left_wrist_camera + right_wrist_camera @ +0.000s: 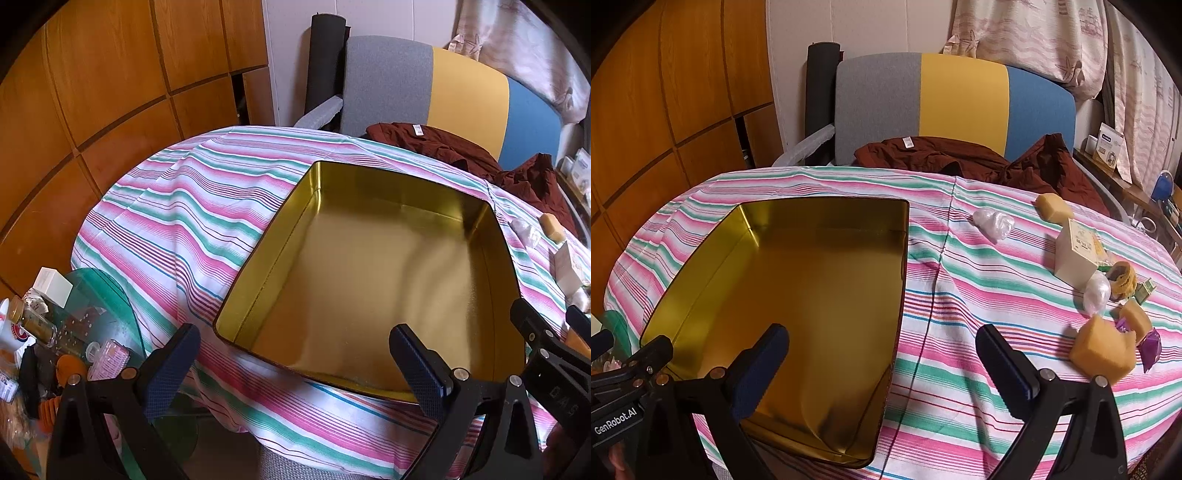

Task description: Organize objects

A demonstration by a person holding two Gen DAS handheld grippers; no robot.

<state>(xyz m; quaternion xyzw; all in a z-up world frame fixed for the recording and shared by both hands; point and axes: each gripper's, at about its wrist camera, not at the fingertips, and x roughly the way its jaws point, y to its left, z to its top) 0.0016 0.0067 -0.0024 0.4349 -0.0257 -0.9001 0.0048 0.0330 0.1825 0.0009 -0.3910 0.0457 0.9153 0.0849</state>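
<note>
My right gripper (pixel 882 363) spread wide, empty, nose tilted down. Gold tin (pixel 701 258) ahead-left, empty, long axis running away from me. Nearest sponge block (pixel 1102 349) just right of right finger. My left gripper (pixel 295 363) also spread, empty, over tin; right nearer clutter.
</note>
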